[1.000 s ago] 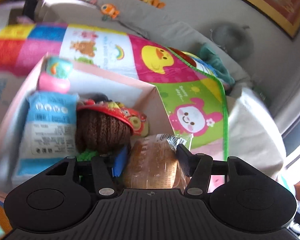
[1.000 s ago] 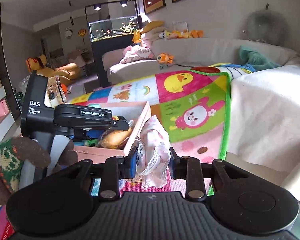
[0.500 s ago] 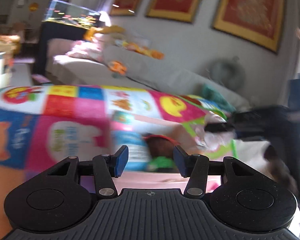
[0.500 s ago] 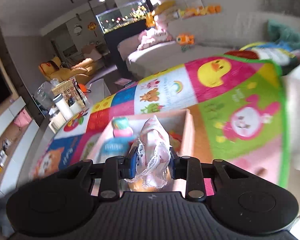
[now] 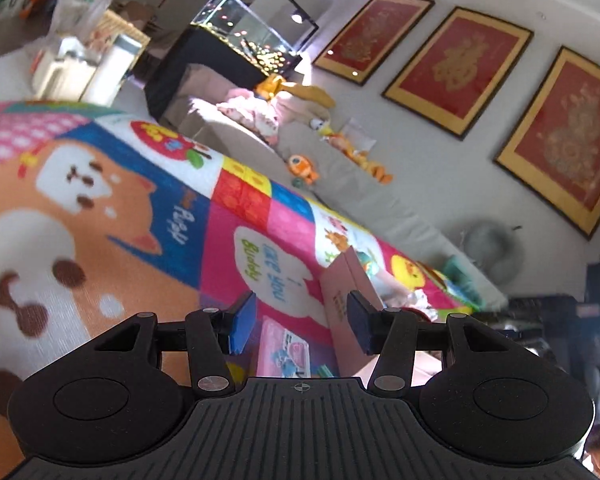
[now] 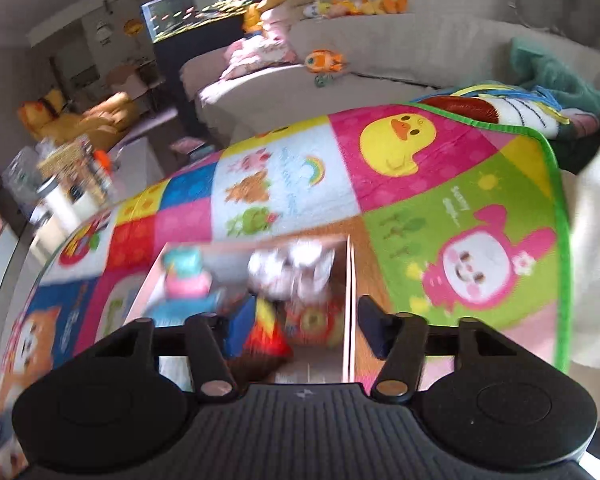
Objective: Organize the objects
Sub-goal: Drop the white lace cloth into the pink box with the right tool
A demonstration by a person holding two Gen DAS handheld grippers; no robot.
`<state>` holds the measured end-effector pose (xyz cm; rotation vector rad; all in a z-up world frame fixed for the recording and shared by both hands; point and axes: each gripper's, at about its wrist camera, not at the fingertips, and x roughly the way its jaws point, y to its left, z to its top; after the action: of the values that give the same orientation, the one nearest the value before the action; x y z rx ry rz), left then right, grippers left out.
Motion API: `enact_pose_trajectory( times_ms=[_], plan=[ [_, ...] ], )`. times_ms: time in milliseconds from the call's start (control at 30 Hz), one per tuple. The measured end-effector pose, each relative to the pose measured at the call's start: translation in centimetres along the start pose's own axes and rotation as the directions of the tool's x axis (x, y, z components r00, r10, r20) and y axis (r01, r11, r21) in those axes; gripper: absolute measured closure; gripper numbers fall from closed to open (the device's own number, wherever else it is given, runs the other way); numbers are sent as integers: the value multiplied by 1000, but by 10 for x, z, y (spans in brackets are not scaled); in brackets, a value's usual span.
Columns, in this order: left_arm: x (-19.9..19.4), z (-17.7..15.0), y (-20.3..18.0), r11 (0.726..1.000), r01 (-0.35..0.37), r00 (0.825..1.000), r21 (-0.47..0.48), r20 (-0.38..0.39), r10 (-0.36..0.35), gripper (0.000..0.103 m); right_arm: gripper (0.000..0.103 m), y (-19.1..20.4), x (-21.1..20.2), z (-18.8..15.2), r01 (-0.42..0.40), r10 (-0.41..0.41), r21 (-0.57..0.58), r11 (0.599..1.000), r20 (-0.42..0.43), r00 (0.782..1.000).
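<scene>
Hovering over pink cardboard box [image 6: 350, 280], right claw [image 6: 296, 320] is spread, empty; white-pink frilly cloth [image 6: 292, 272] is seen lying inside box on toys. Left claw [image 5: 298, 328] spread, empty, above colourful play mat [image 5: 100, 220]. Risk: cloth snagged if claw dips.

Both views low over playmat [image 5: 100, 208]

Home living room, grey sofa [image 6: 400, 48] with plush toys, probably fish tank [image 5: 244, 36], framed pictures [image 5: 456, 68]
</scene>
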<state>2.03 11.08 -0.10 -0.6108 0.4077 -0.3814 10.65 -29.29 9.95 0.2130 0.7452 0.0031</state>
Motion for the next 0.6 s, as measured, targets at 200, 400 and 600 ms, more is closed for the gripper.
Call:
enact_pose_trajectory(
  times_ms=[200,400,600],
  plan=[
    [1,-2,1,999,33,999,-10,-25,-33,49,77,5,6,-26,-66,72,58,996,-104,992],
    [6,-5,2,1000,23,999,-12,-39,-23,49,76,14,35,-27,9,-9,1,1000,-41,999],
    [6,-5,7,999,23,999,-39,-29,-24,49,72,28,3,-53,34,-32,-143,989,20,999]
  ],
)
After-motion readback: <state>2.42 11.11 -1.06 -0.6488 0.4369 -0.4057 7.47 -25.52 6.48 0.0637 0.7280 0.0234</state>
